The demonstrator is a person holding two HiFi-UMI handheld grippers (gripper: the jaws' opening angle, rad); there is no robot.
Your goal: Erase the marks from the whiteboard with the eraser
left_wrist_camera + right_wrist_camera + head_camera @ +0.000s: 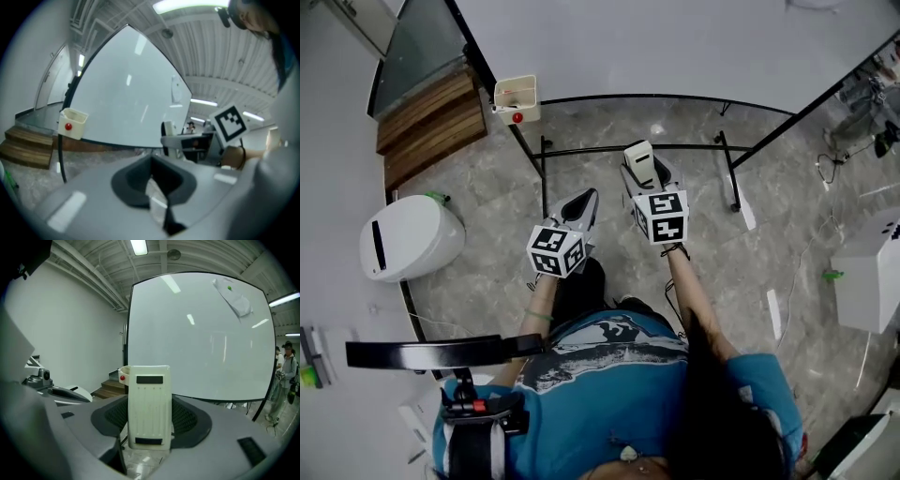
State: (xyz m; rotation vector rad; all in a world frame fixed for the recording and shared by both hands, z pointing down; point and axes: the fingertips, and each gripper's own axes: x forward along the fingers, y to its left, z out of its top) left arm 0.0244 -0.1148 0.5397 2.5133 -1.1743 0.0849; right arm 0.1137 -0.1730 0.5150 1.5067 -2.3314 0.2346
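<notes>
The whiteboard point(675, 47) stands on a black frame ahead of me and fills the right gripper view point(201, 333). Its surface looks plain white, apart from a pale patch with a green dot point(232, 298) near its upper right. A cream plastic eraser point(148, 406) stands upright between the jaws of my right gripper point(148, 432), shut on it. In the head view the eraser point(639, 162) sticks up from the right gripper point(643, 178), short of the board. My left gripper point(581, 202) hangs lower and to the left, jaws together point(157, 190), holding nothing.
A small cream holder with a red dot point(517, 98) hangs at the board's lower left corner. Wooden steps point(431, 122) and a white rounded machine point(408, 234) lie to the left. Cables and a white box point(872, 277) are on the right; a person point(283, 376) stands beside the board.
</notes>
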